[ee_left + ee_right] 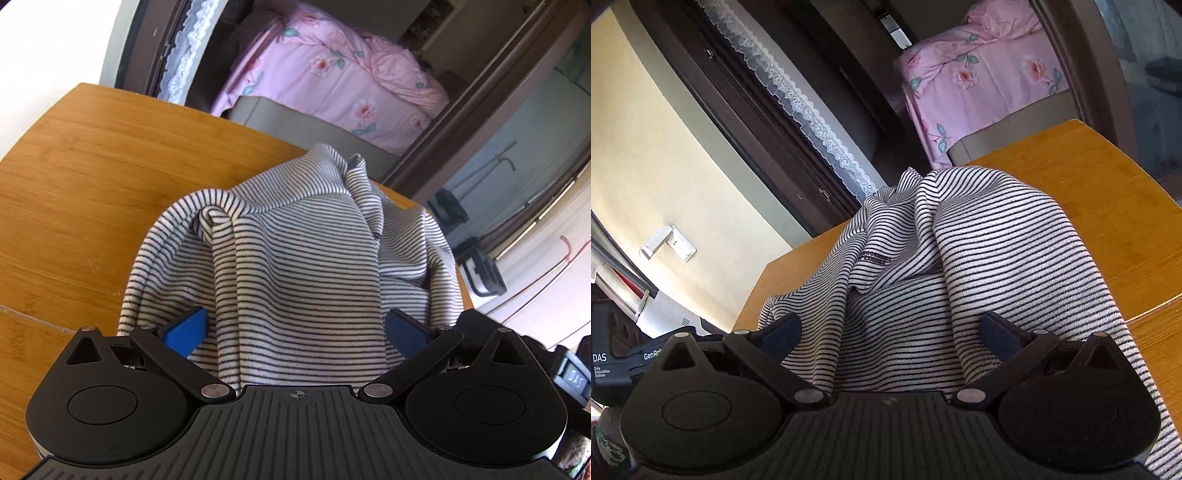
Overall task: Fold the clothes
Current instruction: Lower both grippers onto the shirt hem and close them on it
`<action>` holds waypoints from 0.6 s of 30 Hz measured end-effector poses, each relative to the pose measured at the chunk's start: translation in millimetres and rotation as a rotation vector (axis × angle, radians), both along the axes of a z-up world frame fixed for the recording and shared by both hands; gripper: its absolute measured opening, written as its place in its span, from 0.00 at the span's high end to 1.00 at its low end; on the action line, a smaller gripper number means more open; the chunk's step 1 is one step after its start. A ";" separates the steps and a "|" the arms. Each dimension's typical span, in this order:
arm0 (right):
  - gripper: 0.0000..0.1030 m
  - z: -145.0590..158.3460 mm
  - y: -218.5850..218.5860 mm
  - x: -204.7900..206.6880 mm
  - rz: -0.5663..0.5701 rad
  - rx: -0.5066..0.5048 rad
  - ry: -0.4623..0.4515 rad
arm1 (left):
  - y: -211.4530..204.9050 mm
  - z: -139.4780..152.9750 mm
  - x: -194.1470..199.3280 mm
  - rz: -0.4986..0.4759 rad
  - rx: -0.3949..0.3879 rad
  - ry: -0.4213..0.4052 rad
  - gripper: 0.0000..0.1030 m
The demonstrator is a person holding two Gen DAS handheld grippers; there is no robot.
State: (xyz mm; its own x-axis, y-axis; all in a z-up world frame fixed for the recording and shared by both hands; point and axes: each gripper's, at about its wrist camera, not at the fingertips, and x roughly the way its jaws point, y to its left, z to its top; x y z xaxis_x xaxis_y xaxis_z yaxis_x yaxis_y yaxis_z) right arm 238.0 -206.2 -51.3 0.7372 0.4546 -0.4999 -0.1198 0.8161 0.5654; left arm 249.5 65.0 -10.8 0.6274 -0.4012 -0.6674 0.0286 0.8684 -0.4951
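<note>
Garment: a black-and-white striped top (295,251), crumpled in a heap on the wooden tabletop (85,177), filling the centre of both wrist views.

Left hand-held gripper (295,332): jaws spread wide, released. The blue fingers (188,332) sit at either side of the lower centre of the frame, with striped cloth bunched up between them and running down to the gripper body. Cloth lies in the gap, but the fingers are not closed on it; whether the pads touch the fabric cannot be told.

Right hand-held gripper (890,332): likewise wide open, nothing clamped. Its dark blue fingers (997,332) flank a fold of the same striped top (960,258). A small dark printed logo shows on the cloth in mid-frame. One thick roll of fabric runs from upper centre down past the right finger to the lower right corner.

Tabletop (1108,221) bare in the right half of this view, and in the left half of the left wrist view.

Background, upper frame: a bed with pink floral bedding (332,74), a lace-edged curtain (798,99), a wall socket (677,247) at mid-left.
</note>
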 end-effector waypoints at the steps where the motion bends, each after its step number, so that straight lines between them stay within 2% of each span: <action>1: 0.00 -2.7 -2.2 -0.2 -0.007 0.016 -0.009 | 1.4 -0.4 0.2 0.004 -0.011 0.008 0.00; 5: 0.00 -10.0 -8.8 -3.5 0.007 0.050 -0.040 | 4.5 0.4 0.2 0.037 -0.051 0.058 0.00; 6: 0.00 -10.8 -10.4 -5.5 0.021 0.049 -0.045 | 2.1 1.1 0.4 0.029 -0.040 0.062 0.00; 9: 0.00 -13.1 -15.5 -12.6 0.060 0.050 -0.053 | -13.3 3.6 -6.7 -0.022 0.055 0.028 0.02; 11: 0.00 -13.8 -20.8 -22.7 0.087 0.047 -0.046 | -24.3 6.2 -19.5 -0.052 0.113 0.009 0.18; 13: 0.00 -14.0 -26.9 -32.5 0.110 0.044 -0.046 | -35.2 8.3 -37.1 -0.078 0.185 -0.013 0.46; 14: 0.00 -13.6 -29.7 -37.7 0.118 0.040 -0.046 | -40.3 8.3 -46.0 -0.086 0.222 -0.027 0.52; 16: 0.00 -13.3 -34.6 -46.3 0.128 0.034 -0.048 | -50.7 7.2 -61.1 -0.096 0.292 -0.065 0.78; 18: 0.00 -13.9 -38.0 -49.6 0.129 0.036 -0.047 | -59.3 7.5 -71.8 -0.109 0.333 -0.103 0.89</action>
State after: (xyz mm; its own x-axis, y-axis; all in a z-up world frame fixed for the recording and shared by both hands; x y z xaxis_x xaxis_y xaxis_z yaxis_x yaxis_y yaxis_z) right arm 188.4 -244.2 -65.2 0.6936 0.5640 -0.4482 -0.2492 0.7716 0.5853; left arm 177.7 5.8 -3.3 0.6637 -0.2410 -0.7081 0.1652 0.9705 -0.1754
